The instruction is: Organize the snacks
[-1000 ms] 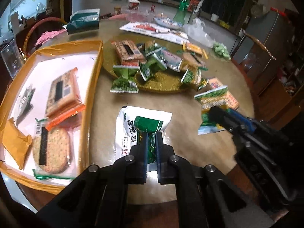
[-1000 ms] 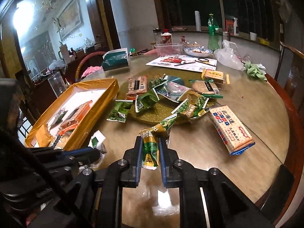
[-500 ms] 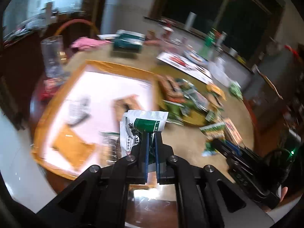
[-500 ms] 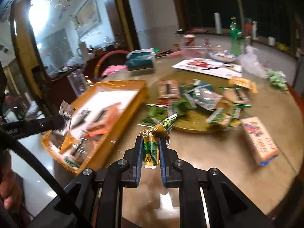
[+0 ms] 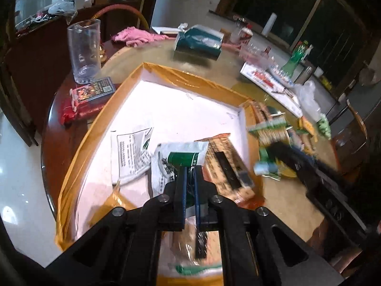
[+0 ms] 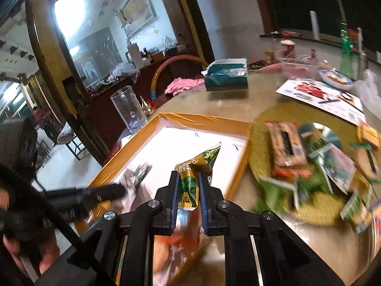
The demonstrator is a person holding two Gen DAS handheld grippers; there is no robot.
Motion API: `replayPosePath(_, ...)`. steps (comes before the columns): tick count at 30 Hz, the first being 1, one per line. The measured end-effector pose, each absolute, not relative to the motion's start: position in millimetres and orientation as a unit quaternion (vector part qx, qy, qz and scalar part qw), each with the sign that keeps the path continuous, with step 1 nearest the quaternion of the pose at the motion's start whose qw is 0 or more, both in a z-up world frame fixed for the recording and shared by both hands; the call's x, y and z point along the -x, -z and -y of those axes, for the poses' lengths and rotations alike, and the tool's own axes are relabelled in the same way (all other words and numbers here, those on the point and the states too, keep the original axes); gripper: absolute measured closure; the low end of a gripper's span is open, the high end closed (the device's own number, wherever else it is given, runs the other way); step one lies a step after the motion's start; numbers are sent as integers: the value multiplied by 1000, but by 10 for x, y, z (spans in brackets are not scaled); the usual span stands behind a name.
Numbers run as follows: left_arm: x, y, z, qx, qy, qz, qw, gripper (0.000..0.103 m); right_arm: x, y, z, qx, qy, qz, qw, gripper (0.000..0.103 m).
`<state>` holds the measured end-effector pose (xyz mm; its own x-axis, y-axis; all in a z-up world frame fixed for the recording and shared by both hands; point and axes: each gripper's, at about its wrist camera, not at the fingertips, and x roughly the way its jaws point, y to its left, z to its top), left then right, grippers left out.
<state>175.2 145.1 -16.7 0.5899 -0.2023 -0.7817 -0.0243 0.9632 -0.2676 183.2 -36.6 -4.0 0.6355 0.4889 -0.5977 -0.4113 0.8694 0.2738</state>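
A white-and-green sachet (image 5: pixel 177 159) is clenched in the left tongs (image 5: pixel 189 190) above the yellow-rimmed box (image 5: pixel 197 82) at the table's left edge; a green-and-gold packet (image 6: pixel 190 178) is gripped by the right tongs (image 6: pixel 188 202) over the same box; delivery is judged under way; next, lowering and release are called for; loose snacks remain on the gold platter (image 6: pixel 319 212).

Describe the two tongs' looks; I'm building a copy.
Both the left tongs and right tongs are matte black, angular frames with silver round bolt heads at the joints. Each has two flat parallel fingers faced with blue pads. No sleeves or markings are visible.
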Motion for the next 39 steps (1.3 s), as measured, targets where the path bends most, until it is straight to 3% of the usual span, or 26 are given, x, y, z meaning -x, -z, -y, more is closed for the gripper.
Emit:
replayPosePath(8, -2003, 301, -1391, 87, 23, -463, 882, 96, -2550, 263, 200, -65, -244, -382, 889, 88)
replayPosePath(12, -2036, 342, -1370, 75, 17, -472, 878, 95, -2635, 361, 186, -66, -217, -401, 887, 84)
replayPosePath(13, -2039, 351, -1367, 75, 17, -476, 876, 93, -2636, 365, 187, -70, -221, -404, 885, 79)
replayPosePath(15, -2045, 375, -1356, 76, 19, -485, 871, 72, -2570, 322, 240, -82, -231, -398, 884, 60)
replayPosePath(16, -2032, 373, -1351, 76, 17, -485, 871, 48, -2560, 290, 263, -84, -227, -394, 887, 45)
replayPosePath(17, -2005, 353, -1344, 75, 14, -479, 874, 33, -2525, 245, 304, -89, -222, -386, 891, 37)
replayPosePath(22, -1731, 141, -1293, 71, -10, -438, 896, 31, -2211, 18, 623, -114, -237, -364, 893, 36)
replayPosePath(25, -1476, -40, -1203, 85, -1, -406, 910, 22, -1915, -40, 885, -128, -252, -350, 893, 28)
replayPosePath(28, -1272, -168, -1016, 88, 21, -386, 918, 20, -1659, 6, 1151, -132, -261, -348, 891, 28)
replayPosePath(39, -1083, -135, -249, 91, 130, -414, 896, 19, -1146, 313, 2244, -154, -187, -365, 899, 28)
